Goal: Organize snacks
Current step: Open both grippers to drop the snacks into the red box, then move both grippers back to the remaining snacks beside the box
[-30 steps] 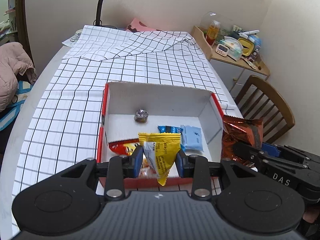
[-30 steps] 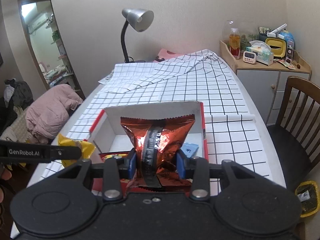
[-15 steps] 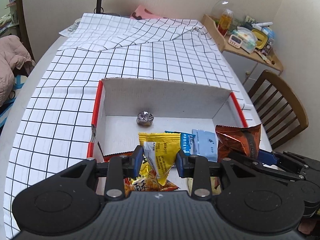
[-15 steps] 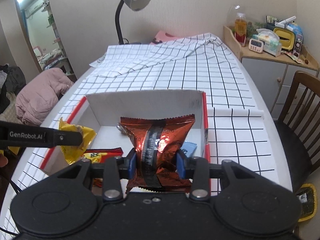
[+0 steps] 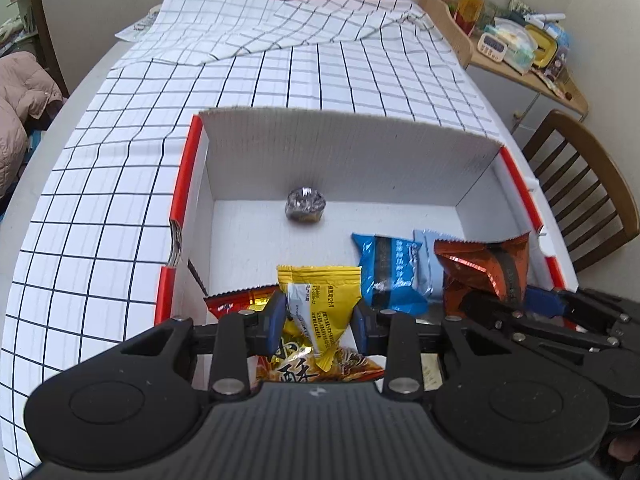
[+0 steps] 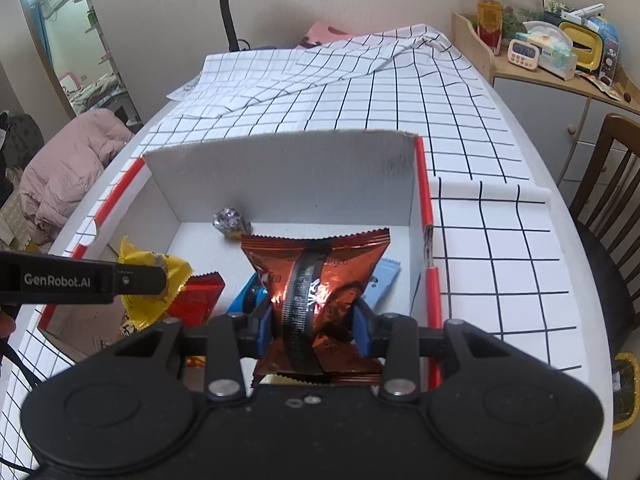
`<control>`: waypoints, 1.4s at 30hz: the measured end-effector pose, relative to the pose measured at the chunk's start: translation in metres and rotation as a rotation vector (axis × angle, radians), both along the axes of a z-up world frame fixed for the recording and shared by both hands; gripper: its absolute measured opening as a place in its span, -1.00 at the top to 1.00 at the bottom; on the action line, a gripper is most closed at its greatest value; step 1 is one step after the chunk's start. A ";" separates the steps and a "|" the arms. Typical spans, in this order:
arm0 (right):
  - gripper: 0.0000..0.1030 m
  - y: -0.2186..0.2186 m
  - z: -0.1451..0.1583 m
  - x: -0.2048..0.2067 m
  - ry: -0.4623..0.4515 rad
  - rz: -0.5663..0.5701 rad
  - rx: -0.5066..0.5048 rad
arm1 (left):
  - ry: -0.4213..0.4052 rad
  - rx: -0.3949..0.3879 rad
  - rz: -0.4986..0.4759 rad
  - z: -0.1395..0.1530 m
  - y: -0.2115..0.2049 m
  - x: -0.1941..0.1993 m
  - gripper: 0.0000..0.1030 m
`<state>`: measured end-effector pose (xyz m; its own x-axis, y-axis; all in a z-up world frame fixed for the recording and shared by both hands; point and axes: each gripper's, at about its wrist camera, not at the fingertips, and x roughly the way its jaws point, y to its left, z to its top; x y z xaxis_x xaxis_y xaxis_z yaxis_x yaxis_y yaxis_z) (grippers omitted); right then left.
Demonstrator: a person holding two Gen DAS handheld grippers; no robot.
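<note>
My left gripper is shut on a yellow snack packet and holds it over the near left part of the white box with red edges. My right gripper is shut on a copper foil snack bag over the box's near right part. That bag also shows in the left wrist view, and the yellow packet in the right wrist view. In the box lie a foil-wrapped ball, a blue packet, a pale blue packet and a red-orange packet.
The box stands on a table under a black-and-white grid cloth. A wooden chair is to the right. A cluttered wooden cabinet stands at the back right, and a desk lamp at the table's far end.
Both grippers have moved forward and down over the box with their packets still held. The box looks larger and its inside shows more fully.
</note>
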<state>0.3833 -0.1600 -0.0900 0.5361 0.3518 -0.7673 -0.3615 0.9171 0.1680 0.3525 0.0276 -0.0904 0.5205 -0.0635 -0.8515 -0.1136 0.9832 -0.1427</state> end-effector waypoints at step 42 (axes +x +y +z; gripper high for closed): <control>-0.87 -0.024 0.066 -0.096 -0.116 0.060 0.119 | -0.256 0.008 -0.072 0.071 0.006 -0.134 -0.42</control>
<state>0.2875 -0.1836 -0.0240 0.5943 0.4705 -0.6523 -0.4383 0.8695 0.2278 0.2182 0.0334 -0.0194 0.7133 -0.1017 -0.6935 -0.0043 0.9888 -0.1495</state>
